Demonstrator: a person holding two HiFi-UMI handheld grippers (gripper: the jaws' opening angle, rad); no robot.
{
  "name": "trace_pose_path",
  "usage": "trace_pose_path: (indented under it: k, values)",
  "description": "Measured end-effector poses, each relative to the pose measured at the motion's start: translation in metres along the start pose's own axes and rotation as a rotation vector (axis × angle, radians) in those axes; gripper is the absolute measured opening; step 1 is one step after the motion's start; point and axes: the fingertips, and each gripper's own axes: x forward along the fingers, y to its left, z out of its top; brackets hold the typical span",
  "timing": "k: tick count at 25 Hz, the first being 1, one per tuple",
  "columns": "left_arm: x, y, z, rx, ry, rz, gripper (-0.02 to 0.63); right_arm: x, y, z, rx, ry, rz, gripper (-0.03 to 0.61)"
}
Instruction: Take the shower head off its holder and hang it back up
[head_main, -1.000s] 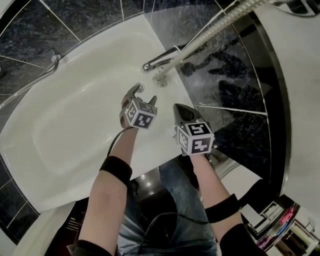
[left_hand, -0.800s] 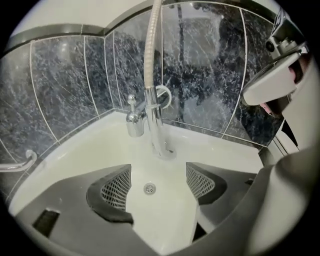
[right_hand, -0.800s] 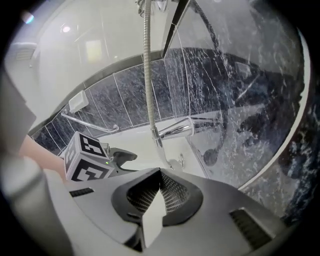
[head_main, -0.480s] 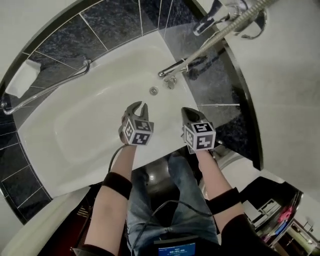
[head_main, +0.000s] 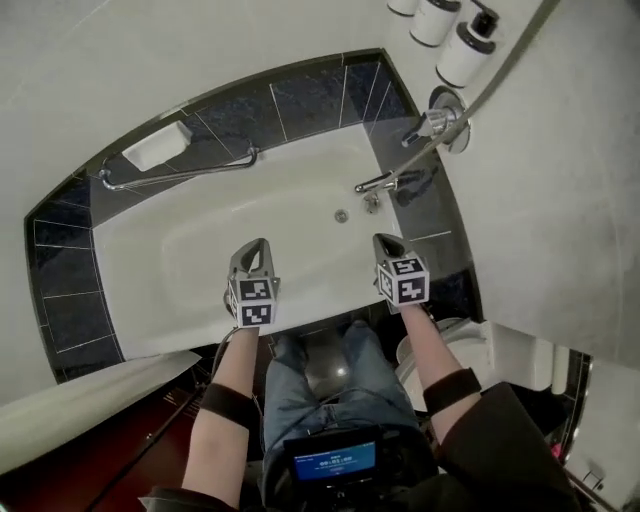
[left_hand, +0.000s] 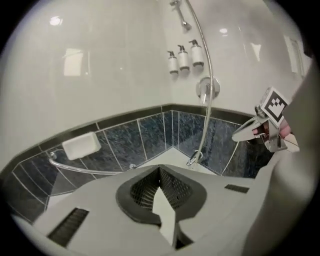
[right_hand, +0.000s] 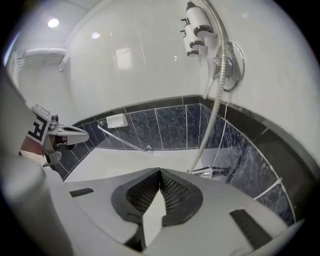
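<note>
upper left of the head view: a chrome grab bar (head_main: 180, 175) on the dark tile, with a white block (head_main: 155, 150) just above it. the white bathtub (head_main: 170, 260) fills the middle. a second ago only part of the tub showed, and both grippers hung low over it, near the tap.

the left gripper (head_main: 252, 248) is at lower centre, over the tub's near edge. its fingers were spread wide in the earlier frames and have just been closing. now they are clenched together with nothing between them, as the left gripper view shows.

the right gripper (head_main: 384, 242) is beside it and well apart, fingers pressed together on nothing, as before.

right of them, the tap (head_main: 375, 184) now lies well beyond both grippers. the shower hose (right_hand: 212, 122) rises from it past a round wall valve (head_main: 447, 112). it climbs out of the frame's upper right, beside bottles (head_main: 465, 50) that have newly come into view.

at the top edge of the left gripper view, a slim chrome piece (left_hand: 183, 19) sits by the hose. it is too small to tell whether it is the shower head on its holder.
</note>
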Motion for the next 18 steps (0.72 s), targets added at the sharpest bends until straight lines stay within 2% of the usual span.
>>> trace_pose_path:
  k: [5, 9, 14, 18]
  values:
    - [-0.092, 0.070, 0.025, -0.079, -0.064, 0.159, 0.005, -0.028, 0.039, 0.056, -0.091, -0.070, 0.068, 0.021]
    - [-0.157, 0.109, 0.035, -0.116, -0.103, 0.252, 0.005, -0.052, 0.062, 0.088, -0.134, -0.107, 0.096, 0.021]
    - [-0.212, 0.138, 0.045, -0.176, -0.167, 0.333, 0.005, -0.070, 0.075, 0.117, -0.160, -0.158, 0.109, 0.021]
    - [-0.237, 0.149, 0.051, -0.196, -0.225, 0.374, 0.005, -0.086, 0.082, 0.124, -0.167, -0.182, 0.110, 0.021]
